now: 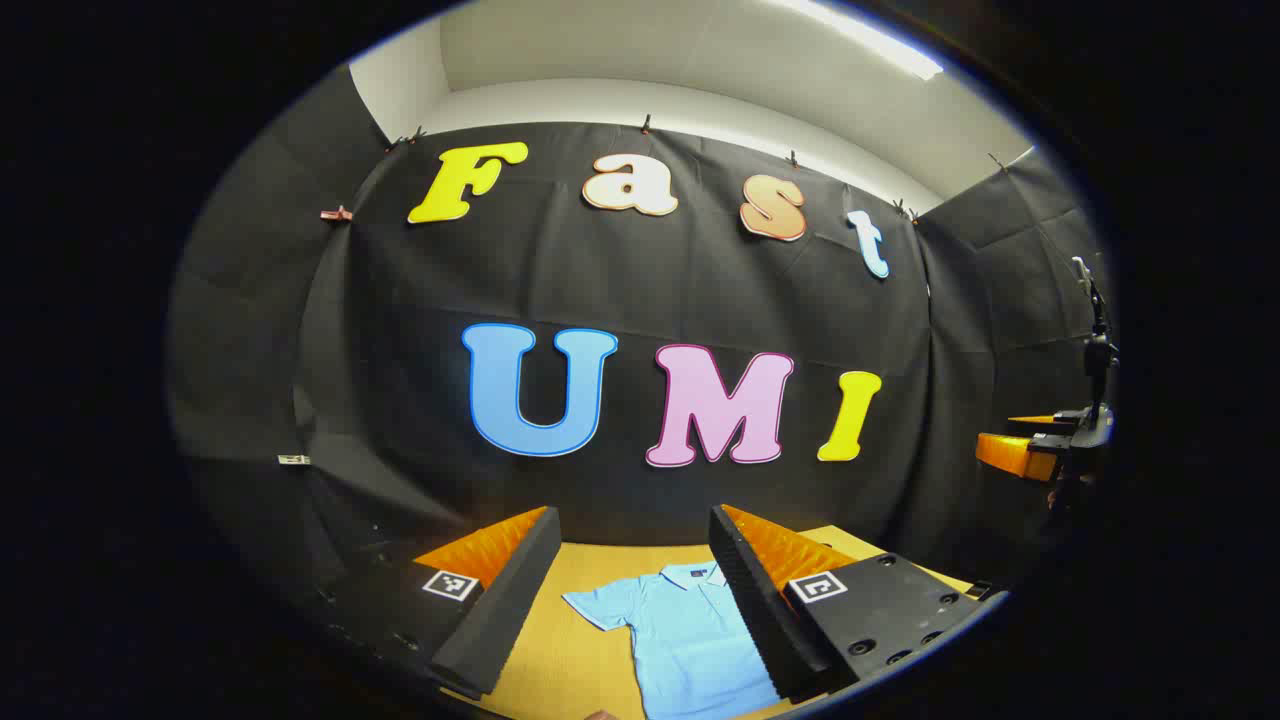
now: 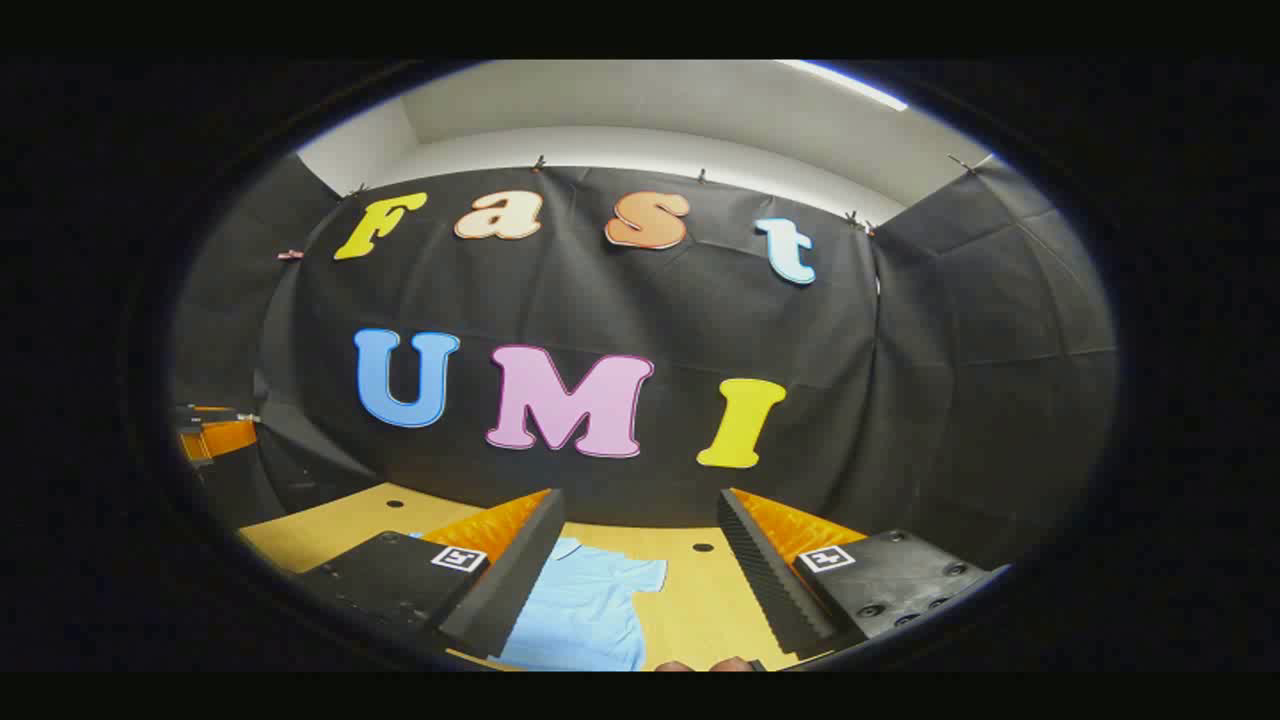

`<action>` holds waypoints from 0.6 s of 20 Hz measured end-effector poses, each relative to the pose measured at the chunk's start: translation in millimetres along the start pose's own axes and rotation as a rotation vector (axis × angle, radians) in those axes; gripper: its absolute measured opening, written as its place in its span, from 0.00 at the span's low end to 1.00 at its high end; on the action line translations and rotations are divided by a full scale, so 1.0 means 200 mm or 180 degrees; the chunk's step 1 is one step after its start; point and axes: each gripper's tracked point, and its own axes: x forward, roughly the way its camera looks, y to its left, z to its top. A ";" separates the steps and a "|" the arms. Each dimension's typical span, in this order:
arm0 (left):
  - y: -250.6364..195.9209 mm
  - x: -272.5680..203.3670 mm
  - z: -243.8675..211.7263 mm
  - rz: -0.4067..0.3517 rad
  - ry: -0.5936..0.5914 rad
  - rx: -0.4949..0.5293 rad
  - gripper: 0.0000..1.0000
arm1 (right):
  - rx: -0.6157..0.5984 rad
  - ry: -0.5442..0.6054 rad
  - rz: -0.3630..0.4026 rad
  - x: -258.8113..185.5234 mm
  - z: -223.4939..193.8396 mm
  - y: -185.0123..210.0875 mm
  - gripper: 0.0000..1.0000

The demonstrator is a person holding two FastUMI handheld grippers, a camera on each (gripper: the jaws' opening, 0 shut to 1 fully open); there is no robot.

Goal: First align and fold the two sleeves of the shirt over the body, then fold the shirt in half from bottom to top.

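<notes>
While shirt [image 1: 690,640] lies flat on table [image 1: 570,650], sleeves unfolded, we hold left gripper [image 1: 630,590] and right gripper [image 2: 640,580] above, jaws wide, empty. Sleeve fold pending; next we descend, pinch sleeve ends.

Square black-and-white coded markers sit atop each finger of the left gripper [image 1: 630,610] and the right gripper [image 2: 640,590]; they carry patterns, not words. A small white tag [image 1: 294,460] on the booth wall's left edge appears printed, but is unreadable.
</notes>
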 end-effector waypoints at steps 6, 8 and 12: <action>-0.03 0.03 0.03 -0.0088 -0.0049 0.0025 0.97 | -0.0022 0.0073 -0.0116 0.00 -0.03 -0.06 0.97; -0.02 0.03 0.03 -0.0080 -0.0052 0.0043 0.97 | -0.0055 0.0070 -0.0126 0.01 -0.03 -0.06 0.97; 0.02 0.00 0.03 -0.0054 -0.0043 0.0048 0.97 | -0.0094 0.0031 -0.0110 0.02 0.00 -0.03 0.96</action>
